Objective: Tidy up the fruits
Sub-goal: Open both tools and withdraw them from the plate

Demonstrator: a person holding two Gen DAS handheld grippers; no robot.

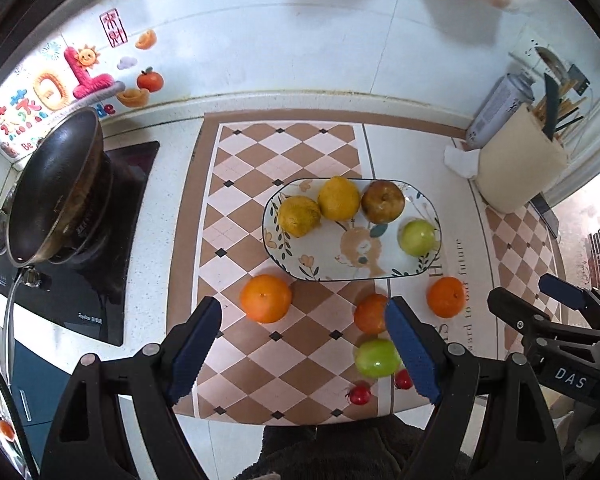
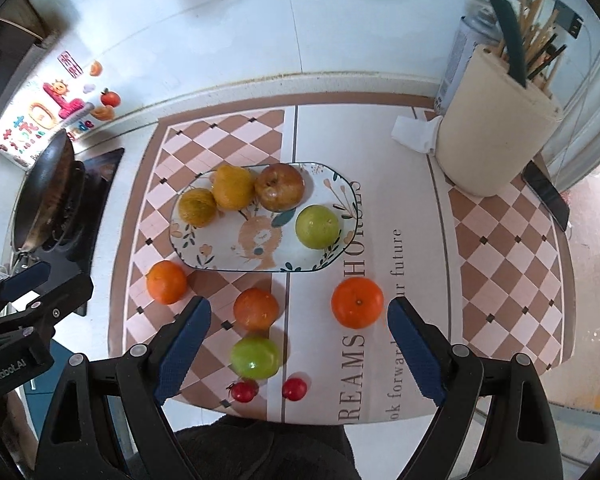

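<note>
Jaws of both grippers gape empty; the right gripper [image 2: 300, 344] should straddle the orange [image 2: 357, 303] at one o'clock squarely, then carry it to the plate [image 2: 188, 256].

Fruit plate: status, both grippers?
Left gripper and right gripper open, empty. Plate holds four fruits; three oranges, green apple, two small red fruits still on mat. Nothing blocking.
</note>
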